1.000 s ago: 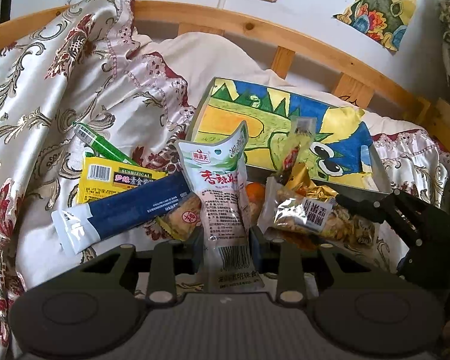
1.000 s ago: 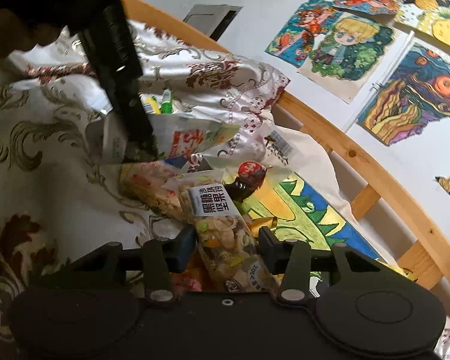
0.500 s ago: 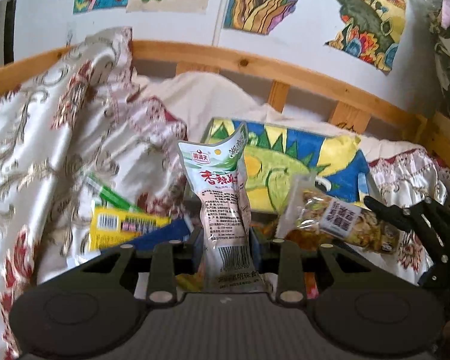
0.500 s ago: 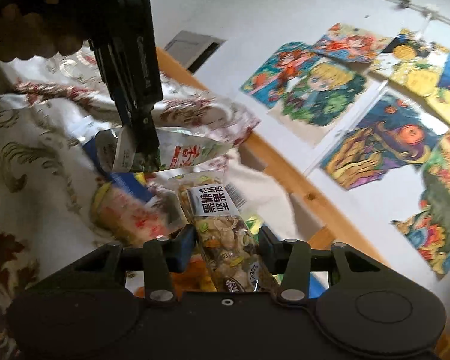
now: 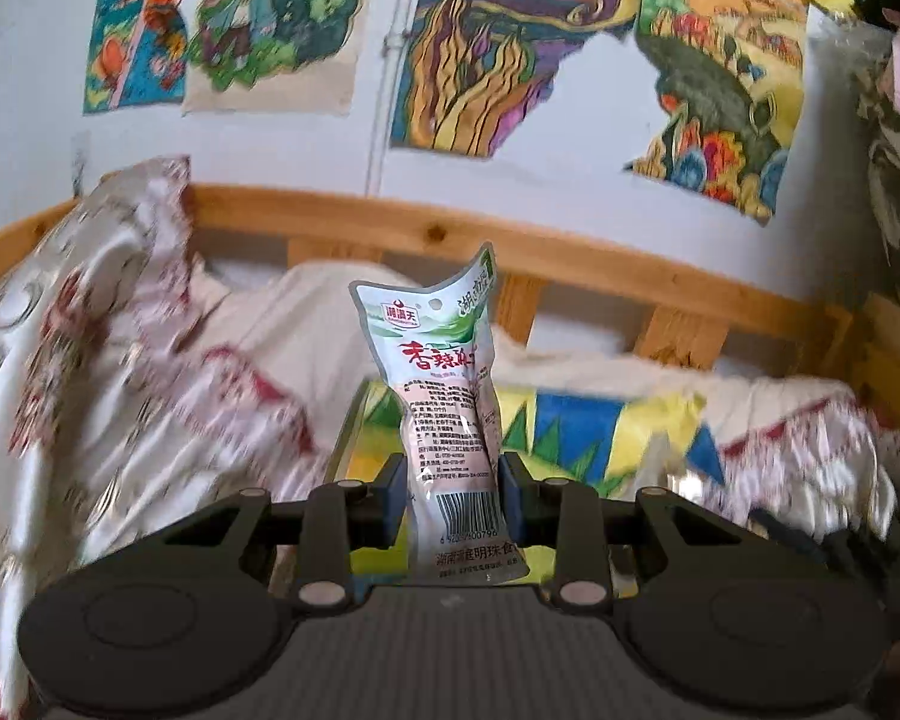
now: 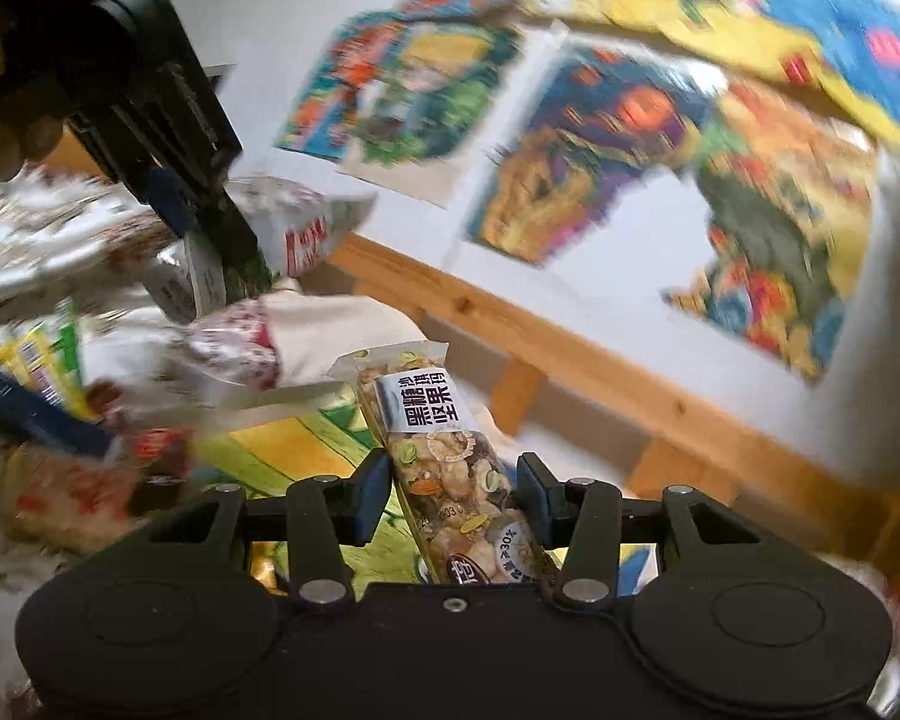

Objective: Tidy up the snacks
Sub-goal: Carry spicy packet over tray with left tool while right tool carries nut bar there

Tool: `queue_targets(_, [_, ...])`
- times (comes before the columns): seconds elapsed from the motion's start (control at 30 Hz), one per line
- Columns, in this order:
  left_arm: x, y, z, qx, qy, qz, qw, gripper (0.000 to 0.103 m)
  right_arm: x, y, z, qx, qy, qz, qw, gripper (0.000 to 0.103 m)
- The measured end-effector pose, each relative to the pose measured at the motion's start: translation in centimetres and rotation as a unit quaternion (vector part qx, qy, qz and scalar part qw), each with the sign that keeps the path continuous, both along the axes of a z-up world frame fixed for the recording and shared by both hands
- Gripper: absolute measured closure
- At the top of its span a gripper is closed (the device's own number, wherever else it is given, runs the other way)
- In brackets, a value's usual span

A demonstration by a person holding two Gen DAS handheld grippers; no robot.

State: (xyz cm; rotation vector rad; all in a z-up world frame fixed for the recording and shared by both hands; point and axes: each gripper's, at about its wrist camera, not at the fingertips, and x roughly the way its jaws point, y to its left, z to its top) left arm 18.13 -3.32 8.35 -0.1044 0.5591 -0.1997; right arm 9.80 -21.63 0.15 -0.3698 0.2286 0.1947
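Snacks remain on the bed; your left gripper [image 5: 453, 483] clamps a white-green plastic pouch [image 5: 447, 414], right gripper [image 6: 453, 495] a clear nut bar packet [image 6: 444, 468].

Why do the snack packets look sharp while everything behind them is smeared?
Left wrist view: the white pouch in the left gripper is crisp, the bedspread streaked, the wooden rail bowed by the fisheye. Right wrist view: the nut bar in the right gripper is crisp, the wall drawings heavily blurred.
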Motion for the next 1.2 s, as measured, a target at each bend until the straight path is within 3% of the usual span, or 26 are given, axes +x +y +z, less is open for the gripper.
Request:
queue_targets(0.2, [4.0, -2.5, 0.4, -0.016, -0.020, -0.018, 0.9995, 0.067, 2.3, -1.6, -1.7, 0.002, 0.013, -0.031, 0.999, 0.055])
queue_targets(0.43, [7.8, -5.6, -3.5, -0.018, 0.026, -0.023, 0.9992, 0.067, 5.1, -1.9, -3.1, 0.013, 0.030, -0.045, 0.998, 0.055])
queue_targets(0.67, [9.7, -6.7, -7.1, -0.001, 0.058, -0.032, 0.9978, 0.067, 6.1, -1.9, -4.8, 0.015, 0.076, -0.047, 0.996, 0.055])
queue_targets(1.2, [10.3, -8.0, -11.5, 0.041, 0.112, -0.048, 0.9917, 0.064, 6.9, -1.6, -6.3, -0.001, 0.116, -0.060, 0.991, 0.055])
